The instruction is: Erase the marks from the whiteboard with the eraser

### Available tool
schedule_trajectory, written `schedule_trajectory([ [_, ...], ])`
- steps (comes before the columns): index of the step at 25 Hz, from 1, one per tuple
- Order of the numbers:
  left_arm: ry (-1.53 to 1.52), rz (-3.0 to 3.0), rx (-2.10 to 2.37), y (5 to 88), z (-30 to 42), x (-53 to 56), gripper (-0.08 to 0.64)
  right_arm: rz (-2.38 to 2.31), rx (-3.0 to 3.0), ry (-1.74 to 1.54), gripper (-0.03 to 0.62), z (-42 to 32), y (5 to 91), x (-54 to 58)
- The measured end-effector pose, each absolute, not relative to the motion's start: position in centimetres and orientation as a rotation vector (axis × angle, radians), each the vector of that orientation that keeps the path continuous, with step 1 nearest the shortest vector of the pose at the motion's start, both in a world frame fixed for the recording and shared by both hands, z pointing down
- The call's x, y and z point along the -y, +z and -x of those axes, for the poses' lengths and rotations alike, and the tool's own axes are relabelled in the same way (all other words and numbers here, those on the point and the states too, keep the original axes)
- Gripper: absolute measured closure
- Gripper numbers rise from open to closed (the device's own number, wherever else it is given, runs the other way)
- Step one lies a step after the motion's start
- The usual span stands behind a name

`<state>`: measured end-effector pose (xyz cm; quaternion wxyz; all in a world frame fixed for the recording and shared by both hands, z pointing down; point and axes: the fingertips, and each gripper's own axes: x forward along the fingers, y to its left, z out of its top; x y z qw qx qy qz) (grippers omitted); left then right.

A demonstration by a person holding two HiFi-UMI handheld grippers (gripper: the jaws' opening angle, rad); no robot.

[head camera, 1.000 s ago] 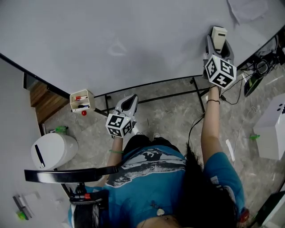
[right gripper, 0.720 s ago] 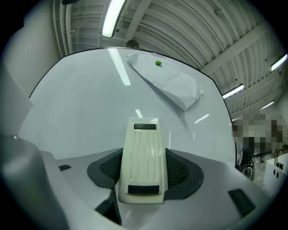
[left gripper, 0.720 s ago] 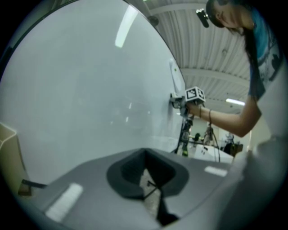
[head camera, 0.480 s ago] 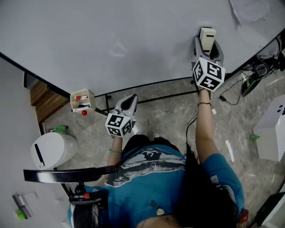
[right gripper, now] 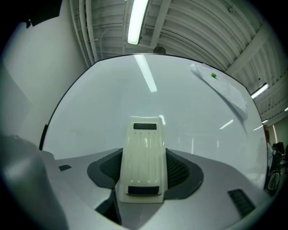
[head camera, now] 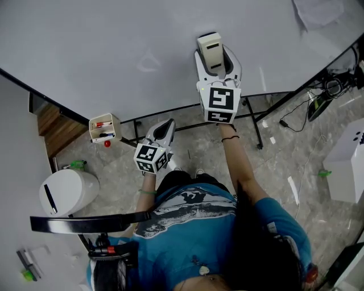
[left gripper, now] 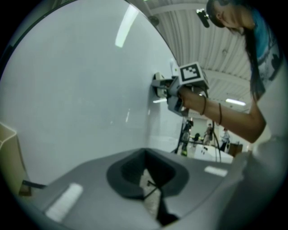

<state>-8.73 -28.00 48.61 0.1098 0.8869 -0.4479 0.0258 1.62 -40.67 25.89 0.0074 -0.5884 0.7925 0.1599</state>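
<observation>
The whiteboard [head camera: 114, 45] fills the top of the head view, with a faint triangular mark [head camera: 149, 61] left of centre. My right gripper [head camera: 217, 58] is shut on a cream eraser [head camera: 210, 49], held flat against the board to the right of that mark. In the right gripper view the eraser [right gripper: 143, 157] lies between the jaws against the whiteboard [right gripper: 148, 94]. My left gripper [head camera: 163, 132] hangs below the board's lower edge, shut, with nothing in it. The left gripper view shows its closed jaws [left gripper: 150, 191], the whiteboard [left gripper: 76, 94] and the right gripper [left gripper: 180, 85] pressed on it.
A small box of markers [head camera: 104, 128] hangs at the board's lower edge on the left. The board's stand legs [head camera: 253, 122] cross the stone floor. A white bin [head camera: 65, 192] stands at lower left. Cables [head camera: 324, 96] and a white box [head camera: 347, 170] are at right. Paper [head camera: 315, 12] sticks to the board's top right.
My right gripper has slid the eraser leftwards along the board, from the right side towards the middle. The left gripper has stayed where it was.
</observation>
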Motion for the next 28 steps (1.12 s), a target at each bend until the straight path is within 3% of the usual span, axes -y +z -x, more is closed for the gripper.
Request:
schedule_trajectory([
  [6, 0.067, -2.601, 1.331, 48.3, 9.7, 27.5, 0.558, 1.793, -2.602, 0.635, 0.328, 5.3, 27.5, 38.8],
  [14, 0.059, -2.589, 1.352, 48.6, 11.8, 27.0, 0.558, 1.798, -2.631, 0.657, 0.328, 6.6, 28.6, 38.8],
  [19, 0.062, -2.592, 1.326, 49.0, 12.5, 26.2, 0.558, 1.731, -2.689, 0.459, 0.328, 6.7, 30.5, 38.0],
  [28, 0.092, -2.554, 1.257, 51.8, 13.8, 24.4, 0.558, 1.907, -2.800, 0.016, 0.328, 3.2, 43.0, 34.1],
])
